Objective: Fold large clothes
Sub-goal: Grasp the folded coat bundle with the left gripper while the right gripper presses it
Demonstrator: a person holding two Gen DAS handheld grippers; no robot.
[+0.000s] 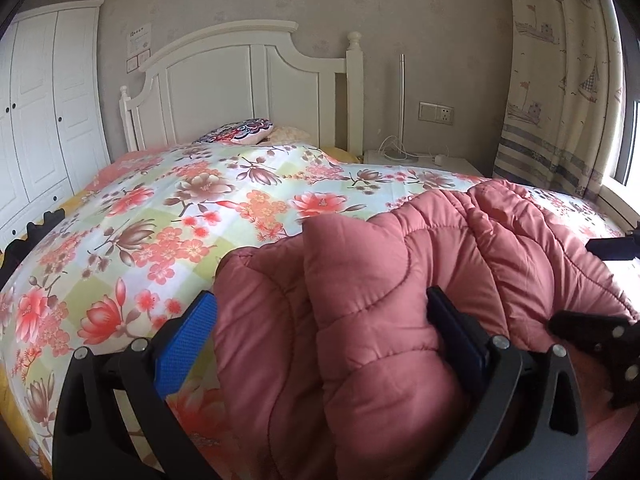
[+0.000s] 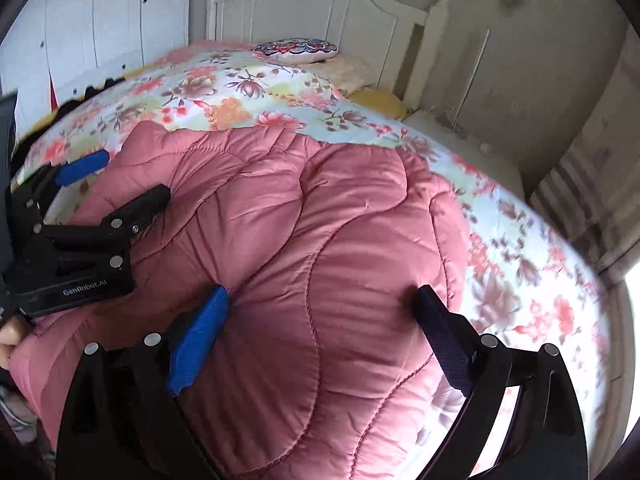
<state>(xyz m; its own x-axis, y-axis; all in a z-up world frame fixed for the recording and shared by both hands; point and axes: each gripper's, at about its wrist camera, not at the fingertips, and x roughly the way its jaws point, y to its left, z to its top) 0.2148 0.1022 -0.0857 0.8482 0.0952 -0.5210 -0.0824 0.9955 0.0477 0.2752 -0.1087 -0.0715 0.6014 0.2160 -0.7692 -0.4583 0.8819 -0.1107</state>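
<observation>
Now | pink quilted coat [image 2: 304,240] on bed [image 2: 248,92] | right gripper [image 2: 320,300] wide over it

It was a home bedroom: a bed with a white headboard [image 1: 248,76] and floral cover [image 1: 160,216], a pillow [image 1: 240,131] at its head, a white wardrobe [image 1: 44,112], a nightstand [image 1: 420,160], wall sockets [image 1: 436,113] and a boat-print curtain [image 1: 560,72] by the window.

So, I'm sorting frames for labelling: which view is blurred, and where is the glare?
Right wrist view: motion-smeared, worst at the curtain and the edge of the bedspread; white blowout at lower right. Left wrist view: sharp on the pink jacket; the window overexposed at right. Both bend straight lines, like the headboard.
</observation>
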